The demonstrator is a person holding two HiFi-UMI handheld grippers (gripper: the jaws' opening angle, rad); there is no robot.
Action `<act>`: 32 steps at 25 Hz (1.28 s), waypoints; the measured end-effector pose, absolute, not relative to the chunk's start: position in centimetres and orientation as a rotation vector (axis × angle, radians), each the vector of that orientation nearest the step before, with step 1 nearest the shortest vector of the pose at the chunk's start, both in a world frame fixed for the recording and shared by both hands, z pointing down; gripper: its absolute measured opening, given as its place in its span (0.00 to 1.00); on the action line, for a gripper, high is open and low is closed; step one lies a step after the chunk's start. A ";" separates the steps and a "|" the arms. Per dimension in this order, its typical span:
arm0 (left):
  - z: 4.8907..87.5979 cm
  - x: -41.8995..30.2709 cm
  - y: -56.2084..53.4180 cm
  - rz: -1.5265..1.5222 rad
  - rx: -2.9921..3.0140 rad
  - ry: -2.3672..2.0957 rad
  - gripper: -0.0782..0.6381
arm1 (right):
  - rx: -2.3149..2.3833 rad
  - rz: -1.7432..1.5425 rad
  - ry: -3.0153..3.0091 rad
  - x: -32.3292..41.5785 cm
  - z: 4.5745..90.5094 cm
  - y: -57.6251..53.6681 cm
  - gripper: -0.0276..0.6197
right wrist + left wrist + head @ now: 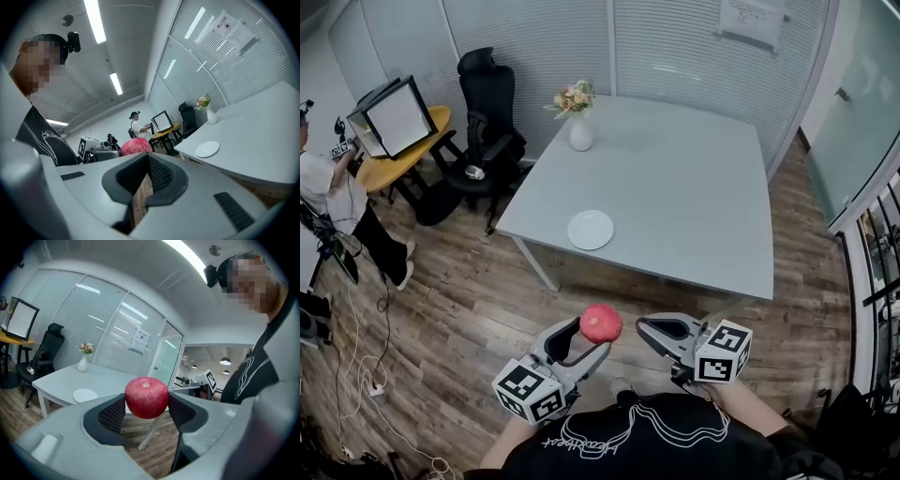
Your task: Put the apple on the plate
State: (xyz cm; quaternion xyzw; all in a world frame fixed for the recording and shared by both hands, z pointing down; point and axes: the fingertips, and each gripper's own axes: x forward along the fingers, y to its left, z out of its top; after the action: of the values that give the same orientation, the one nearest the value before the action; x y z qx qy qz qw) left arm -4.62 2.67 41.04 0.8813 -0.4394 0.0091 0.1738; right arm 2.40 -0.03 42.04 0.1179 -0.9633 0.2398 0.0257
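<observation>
The left gripper (589, 337) clamps its fingers (110, 416) on the red apple (601, 322) above the wooden floor (469, 319). The right gripper (649, 326) beside it is closed and empty. Beyond, a white plate (591, 230) sits bare on the grey bench (694, 187).

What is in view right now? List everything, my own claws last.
round red apple: one, red, held in the left claw, over the wooden floor short of the table
round white plate: one, white, table's near left edge, empty
white vase of flowers: one, white, table's far left corner
square pale grey table: one, grey, centre
black office chair: one, black, left of the table
round yellow side table: one, yellow, far left
person in a white top: one, far left edge
left claw: one, grey, shut on the apple
right claw: one, grey, jaws together, empty, right of the apple
</observation>
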 end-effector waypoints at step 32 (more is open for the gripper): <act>42.0 -9.5 -13.6 0.175 2.529 -1.286 0.52 | 0.481 0.783 -2.952 -1.3 42.7 -14.1 0.06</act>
State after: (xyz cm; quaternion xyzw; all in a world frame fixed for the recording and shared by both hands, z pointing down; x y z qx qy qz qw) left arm -9.49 -13.55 41.95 0.8797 -0.4474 0.0607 0.1492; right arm -1.32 -14.10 42.68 0.1555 -0.9545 0.2533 0.0250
